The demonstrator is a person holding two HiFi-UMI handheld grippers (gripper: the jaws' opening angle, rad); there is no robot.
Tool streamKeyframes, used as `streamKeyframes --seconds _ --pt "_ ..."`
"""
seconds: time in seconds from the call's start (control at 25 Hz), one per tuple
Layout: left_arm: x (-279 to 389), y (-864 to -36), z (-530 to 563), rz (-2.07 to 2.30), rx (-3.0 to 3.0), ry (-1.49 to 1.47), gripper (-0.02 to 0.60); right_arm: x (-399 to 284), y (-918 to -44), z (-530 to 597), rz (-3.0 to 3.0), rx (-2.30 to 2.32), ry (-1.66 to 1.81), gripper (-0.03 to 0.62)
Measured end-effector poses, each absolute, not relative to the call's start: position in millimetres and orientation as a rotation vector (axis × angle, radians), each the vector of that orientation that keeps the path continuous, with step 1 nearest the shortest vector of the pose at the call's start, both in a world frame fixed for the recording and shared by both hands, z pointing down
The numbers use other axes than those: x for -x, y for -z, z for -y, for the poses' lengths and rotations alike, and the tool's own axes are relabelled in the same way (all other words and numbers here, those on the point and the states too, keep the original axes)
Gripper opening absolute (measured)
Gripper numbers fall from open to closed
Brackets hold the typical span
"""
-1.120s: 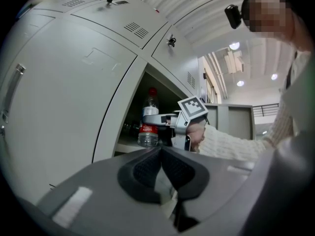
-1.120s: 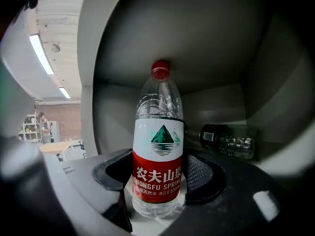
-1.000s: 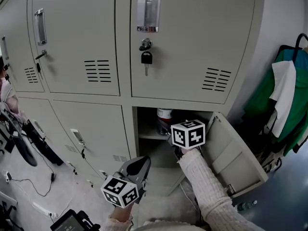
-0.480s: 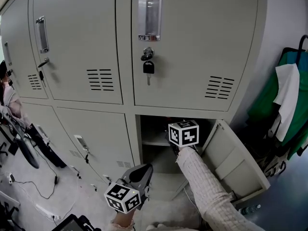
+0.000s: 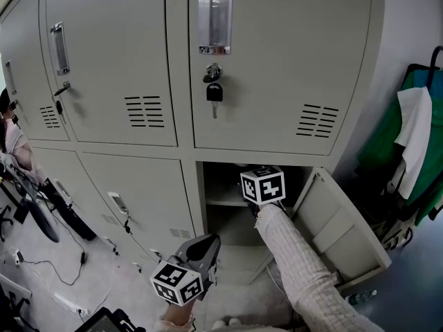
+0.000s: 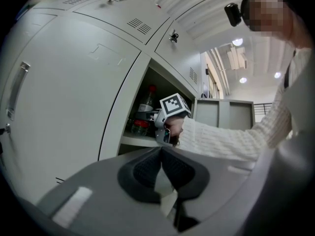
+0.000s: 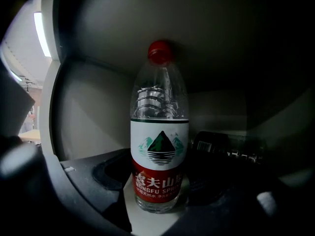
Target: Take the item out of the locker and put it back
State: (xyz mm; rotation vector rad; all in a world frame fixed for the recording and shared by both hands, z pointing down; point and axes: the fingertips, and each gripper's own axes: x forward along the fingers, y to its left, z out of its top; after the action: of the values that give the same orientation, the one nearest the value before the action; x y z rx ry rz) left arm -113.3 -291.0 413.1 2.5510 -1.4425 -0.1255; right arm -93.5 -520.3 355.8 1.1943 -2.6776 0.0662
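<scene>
The right claw (image 7: 157, 180) has pushed deeper into the open grey metal locker (image 5: 339, 221). Its jaws are opening around the upright clear plastic red-capped water bottle (image 7: 159, 132) on the locker's shelf (image 7: 147, 222). A dark bottle (image 7: 227, 149) lies deeper inside the locker. The left claw (image 6: 161, 154) hangs outside the locker, jaws together and empty.

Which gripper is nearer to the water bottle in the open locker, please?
Right. The right gripper is inside the locker, jaws opening around the water bottle; the left gripper hangs outside, lower down.
</scene>
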Motion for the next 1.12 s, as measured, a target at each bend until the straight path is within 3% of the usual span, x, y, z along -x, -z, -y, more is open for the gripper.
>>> streamKeyframes --seconds 0.36,0.72,1.12 --pt "115 -414 288 1.441 -2.552 0.121 0.008 84 -346 512 2.706 -1.258 -0.058 0.382" --pt "104 -399 291 1.433 -2.599 0.146 0.008 67 -342 465 2.766 -1.257 -0.054 0.388" --pt "86 -389 283 1.421 -2.638 0.171 0.008 38 -321 362 2.95 -1.189 -0.014 0.24"
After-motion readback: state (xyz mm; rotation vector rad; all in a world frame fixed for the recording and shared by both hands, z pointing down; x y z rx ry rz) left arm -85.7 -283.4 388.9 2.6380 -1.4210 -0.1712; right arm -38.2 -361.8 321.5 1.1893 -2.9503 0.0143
